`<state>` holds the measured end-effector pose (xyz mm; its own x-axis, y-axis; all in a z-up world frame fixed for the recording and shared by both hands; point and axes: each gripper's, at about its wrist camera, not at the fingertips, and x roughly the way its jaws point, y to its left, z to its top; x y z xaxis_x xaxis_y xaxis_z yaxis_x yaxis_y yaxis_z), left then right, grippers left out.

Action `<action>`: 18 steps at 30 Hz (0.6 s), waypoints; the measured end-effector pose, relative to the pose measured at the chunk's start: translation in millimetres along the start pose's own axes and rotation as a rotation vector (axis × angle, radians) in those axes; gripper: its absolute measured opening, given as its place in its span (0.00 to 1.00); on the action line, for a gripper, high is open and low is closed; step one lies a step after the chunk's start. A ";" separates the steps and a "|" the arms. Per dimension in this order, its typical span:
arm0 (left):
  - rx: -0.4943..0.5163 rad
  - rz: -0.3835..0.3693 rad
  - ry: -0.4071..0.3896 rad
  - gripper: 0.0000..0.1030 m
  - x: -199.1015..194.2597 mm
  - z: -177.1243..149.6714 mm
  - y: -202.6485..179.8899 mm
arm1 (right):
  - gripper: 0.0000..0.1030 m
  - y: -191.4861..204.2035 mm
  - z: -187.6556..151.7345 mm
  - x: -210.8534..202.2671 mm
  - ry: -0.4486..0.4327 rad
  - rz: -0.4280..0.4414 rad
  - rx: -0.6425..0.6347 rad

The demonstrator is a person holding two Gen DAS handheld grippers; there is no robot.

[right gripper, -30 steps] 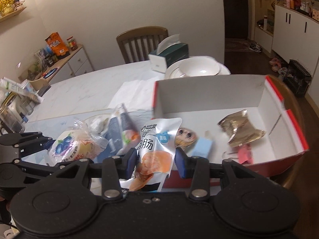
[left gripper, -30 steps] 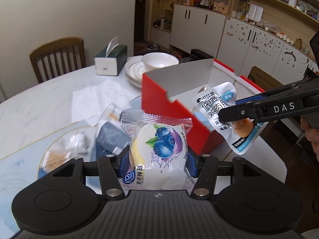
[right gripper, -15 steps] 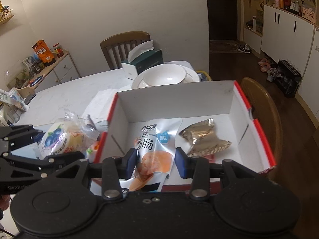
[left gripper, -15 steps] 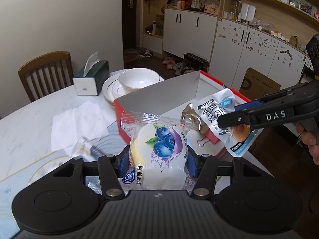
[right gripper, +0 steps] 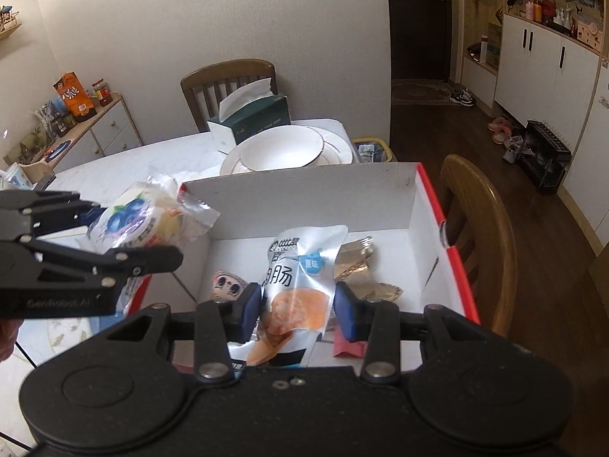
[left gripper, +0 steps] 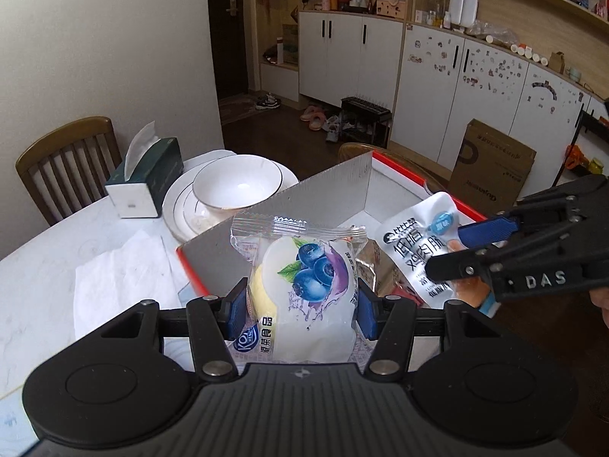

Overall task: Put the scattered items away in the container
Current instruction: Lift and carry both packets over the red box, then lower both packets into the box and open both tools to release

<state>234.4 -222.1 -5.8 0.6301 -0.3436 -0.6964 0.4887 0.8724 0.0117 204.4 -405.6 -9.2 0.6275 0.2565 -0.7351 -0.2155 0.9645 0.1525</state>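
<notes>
A blueberry packet (left gripper: pixel 304 289) is clamped between the left gripper (left gripper: pixel 300 304) fingers, a sausage pouch (right gripper: pixel 297 289) between the right gripper (right gripper: pixel 298 306) fingers; beyond both, the box (right gripper: pixel 304 198) is seen.

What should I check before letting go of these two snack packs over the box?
1. Left gripper shut on blueberry pack: ok.
2. Right gripper shut on white pouch: ok.
3. White pouch over the open box: ok.
4. Blueberry pack fully past the box wall: cannot tell; in the right wrist view it hangs near the corner.
5. Free floor among the gold wrapper and other items inside: ok.
</notes>
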 end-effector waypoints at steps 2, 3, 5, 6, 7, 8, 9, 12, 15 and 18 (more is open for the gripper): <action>0.005 0.002 0.015 0.53 10.4 6.1 -1.3 | 0.39 -6.5 1.8 4.3 0.004 -0.007 -0.003; 0.007 0.004 0.022 0.53 15.9 8.7 -2.3 | 0.39 -9.6 2.7 6.7 0.007 -0.010 -0.005; 0.015 0.003 0.039 0.53 27.5 13.2 -4.7 | 0.39 -14.5 4.4 11.8 0.012 -0.013 -0.012; 0.018 0.004 0.049 0.53 33.7 15.0 -5.8 | 0.39 -16.5 5.2 15.0 0.016 -0.014 -0.015; 0.023 0.007 0.060 0.53 40.0 16.4 -6.7 | 0.39 -18.8 6.2 18.2 0.020 -0.015 -0.015; 0.030 0.011 0.072 0.53 46.3 17.7 -8.2 | 0.39 -20.8 6.9 21.5 0.024 -0.018 -0.015; 0.040 0.015 0.083 0.53 52.3 18.4 -9.6 | 0.39 -22.8 7.1 24.7 0.029 -0.018 -0.015; 0.060 0.032 0.117 0.53 70.0 19.9 -10.8 | 0.39 -26.6 8.4 34.9 0.046 -0.014 -0.015; 0.061 0.039 0.153 0.53 85.5 20.3 -9.3 | 0.39 -26.9 8.2 44.8 0.064 -0.003 -0.036; 0.058 0.038 0.191 0.53 98.9 19.7 -7.1 | 0.39 -26.8 6.2 54.7 0.087 0.001 -0.061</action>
<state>305.1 -269.1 -60.6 0.5257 -0.2340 -0.8179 0.5041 0.8601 0.0778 249.2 -417.0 -49.5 0.5604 0.2485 -0.7900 -0.2632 0.9579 0.1146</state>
